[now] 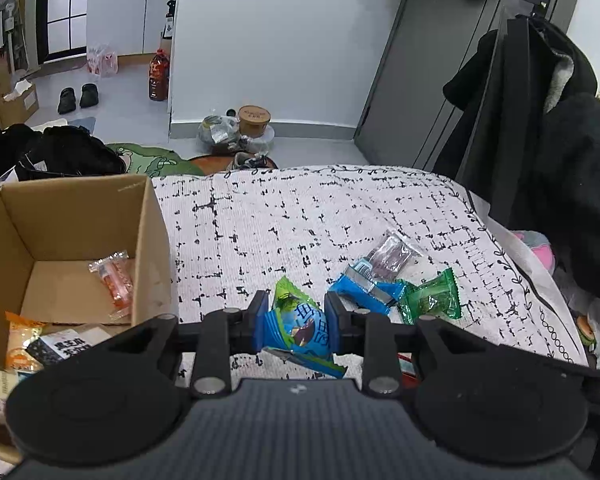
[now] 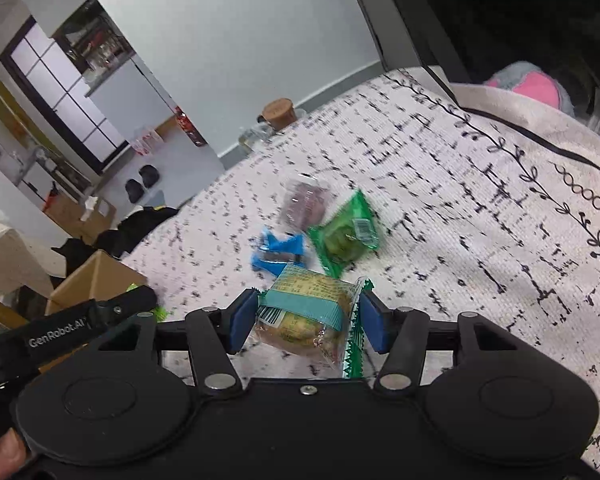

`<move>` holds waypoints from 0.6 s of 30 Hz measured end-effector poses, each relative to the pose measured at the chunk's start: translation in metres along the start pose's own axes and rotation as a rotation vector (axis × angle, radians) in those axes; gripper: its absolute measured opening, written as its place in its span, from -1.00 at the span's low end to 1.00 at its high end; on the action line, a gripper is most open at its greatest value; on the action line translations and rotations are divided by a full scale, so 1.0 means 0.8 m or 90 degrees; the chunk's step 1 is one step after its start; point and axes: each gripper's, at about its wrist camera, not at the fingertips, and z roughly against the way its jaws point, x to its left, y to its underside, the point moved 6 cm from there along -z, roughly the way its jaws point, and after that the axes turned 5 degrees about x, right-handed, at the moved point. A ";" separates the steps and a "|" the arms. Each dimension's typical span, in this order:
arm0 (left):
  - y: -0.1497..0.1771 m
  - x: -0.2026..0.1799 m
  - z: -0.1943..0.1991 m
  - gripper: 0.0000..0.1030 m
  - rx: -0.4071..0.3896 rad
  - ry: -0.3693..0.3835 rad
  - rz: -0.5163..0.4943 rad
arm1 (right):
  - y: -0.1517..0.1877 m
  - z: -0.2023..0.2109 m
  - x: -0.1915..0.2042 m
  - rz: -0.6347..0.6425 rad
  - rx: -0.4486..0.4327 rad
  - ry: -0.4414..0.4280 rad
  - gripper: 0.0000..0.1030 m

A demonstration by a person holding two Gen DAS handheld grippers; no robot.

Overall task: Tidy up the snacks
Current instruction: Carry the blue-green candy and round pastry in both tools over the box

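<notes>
Left wrist: blue-green snack packet clamped.

Black shoes, dark coat, perhaps oil bottle

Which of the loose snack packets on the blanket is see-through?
The clear plastic packet with a purple snack inside, farthest back in the pile. The blue foil packet and green foil packet beside it are coloured.

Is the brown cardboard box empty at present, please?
No. The brown cardboard box holds an orange clear-wrapped snack on its floor.
</notes>
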 end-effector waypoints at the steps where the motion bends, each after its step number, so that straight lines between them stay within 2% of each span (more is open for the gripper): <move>1: -0.001 0.002 0.003 -0.44 -0.004 -0.001 -0.001 | 0.000 0.002 0.004 0.002 -0.002 -0.003 0.05; 11: -0.015 0.020 0.041 -0.44 -0.041 0.010 0.007 | -0.011 0.018 0.055 0.027 -0.031 -0.038 0.06; 18: -0.025 0.049 0.068 -0.44 -0.066 0.001 0.032 | -0.016 0.025 0.094 0.050 -0.052 -0.071 0.06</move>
